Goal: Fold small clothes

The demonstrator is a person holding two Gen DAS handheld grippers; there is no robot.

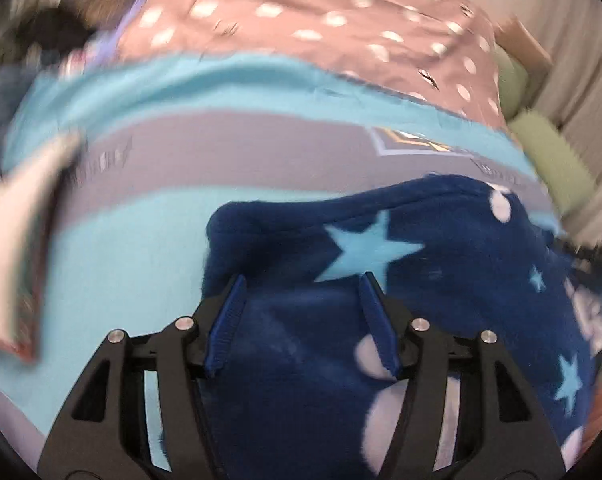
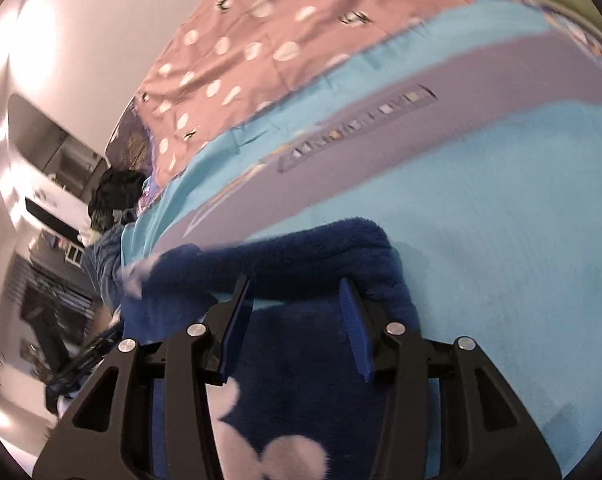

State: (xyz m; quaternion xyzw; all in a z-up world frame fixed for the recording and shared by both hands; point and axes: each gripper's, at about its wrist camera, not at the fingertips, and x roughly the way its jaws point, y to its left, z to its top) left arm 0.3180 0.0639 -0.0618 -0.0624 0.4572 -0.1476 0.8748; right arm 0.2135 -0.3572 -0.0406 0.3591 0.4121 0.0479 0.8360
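I'm seeing the navy fleece garment (image 1: 441, 280) with stars lying on the light blue blanket (image 1: 133, 264), which is overlapping the pink dotted sheet (image 1: 301, 12). My left gripper (image 1: 301, 280) is hovering over it, jaws wide, gripping nothing. My right gripper (image 2: 295, 286) is doing likewise at a fleece edge (image 2: 301, 248). Both views are blurring.

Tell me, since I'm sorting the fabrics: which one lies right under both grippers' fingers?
The navy fleece garment with light-blue stars, not the turquoise blanket beneath it or the pink dotted sheet beyond.
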